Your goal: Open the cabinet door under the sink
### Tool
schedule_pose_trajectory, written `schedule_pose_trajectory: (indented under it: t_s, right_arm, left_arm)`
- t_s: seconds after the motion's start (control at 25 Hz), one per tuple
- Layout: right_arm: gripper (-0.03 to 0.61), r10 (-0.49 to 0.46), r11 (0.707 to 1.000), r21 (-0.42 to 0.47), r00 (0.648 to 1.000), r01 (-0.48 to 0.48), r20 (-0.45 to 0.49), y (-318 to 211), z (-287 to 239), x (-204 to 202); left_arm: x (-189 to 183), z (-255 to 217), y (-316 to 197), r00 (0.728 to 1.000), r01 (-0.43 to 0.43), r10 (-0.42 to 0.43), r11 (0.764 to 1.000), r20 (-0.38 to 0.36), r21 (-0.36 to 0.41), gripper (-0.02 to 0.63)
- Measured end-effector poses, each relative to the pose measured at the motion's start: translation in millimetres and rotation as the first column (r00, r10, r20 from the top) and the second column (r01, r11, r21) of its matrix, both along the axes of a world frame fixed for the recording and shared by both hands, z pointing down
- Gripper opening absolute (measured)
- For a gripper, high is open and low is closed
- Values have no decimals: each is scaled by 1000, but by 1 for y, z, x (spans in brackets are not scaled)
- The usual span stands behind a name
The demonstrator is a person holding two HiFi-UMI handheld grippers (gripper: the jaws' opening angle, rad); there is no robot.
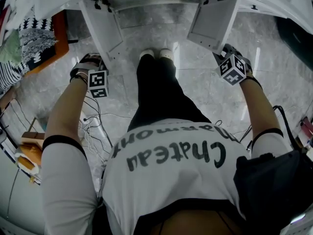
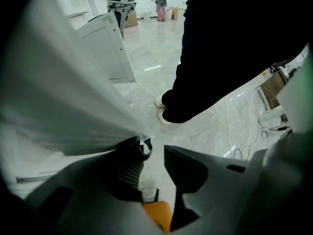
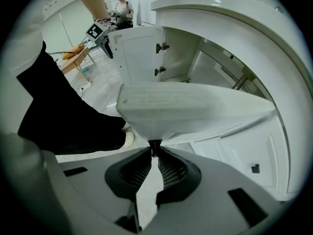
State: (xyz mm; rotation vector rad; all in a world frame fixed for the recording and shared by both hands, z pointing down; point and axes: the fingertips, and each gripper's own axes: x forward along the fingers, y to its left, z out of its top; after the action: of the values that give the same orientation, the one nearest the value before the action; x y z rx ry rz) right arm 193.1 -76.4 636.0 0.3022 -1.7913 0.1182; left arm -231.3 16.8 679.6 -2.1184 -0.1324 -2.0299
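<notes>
Both white doors of the cabinet under the sink stand swung out. My right gripper (image 3: 154, 145) is shut on the free edge of the right door (image 3: 195, 111); in the head view it sits at that door's outer corner (image 1: 232, 65). The left door (image 1: 100, 28) fills the left side of the left gripper view as a pale blur (image 2: 63, 102). My left gripper (image 2: 155, 148) points down beside it with its jaws apart. The door's edge lies against the left fingertip (image 2: 141, 148), and floor shows through the gap. In the head view the left gripper (image 1: 93, 72) is at that door's outer end.
The person's shoes (image 1: 156, 54) stand between the doors, facing the cabinet opening (image 1: 156, 18). Loose cables (image 1: 93, 126) trail over the marble floor at the left. A patterned cloth on an orange board (image 1: 39, 38) and a wooden piece (image 1: 32, 141) lie further left.
</notes>
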Motion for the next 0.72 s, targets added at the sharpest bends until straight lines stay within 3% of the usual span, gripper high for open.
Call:
schedule_pose_trajectory:
  t_s: [0.72]
  right_arm:
    - [37,-63,998,-1,996,63,-60,1,5,47]
  left_arm:
    - [-18,1,2,996,-77,77,997,41,4,115]
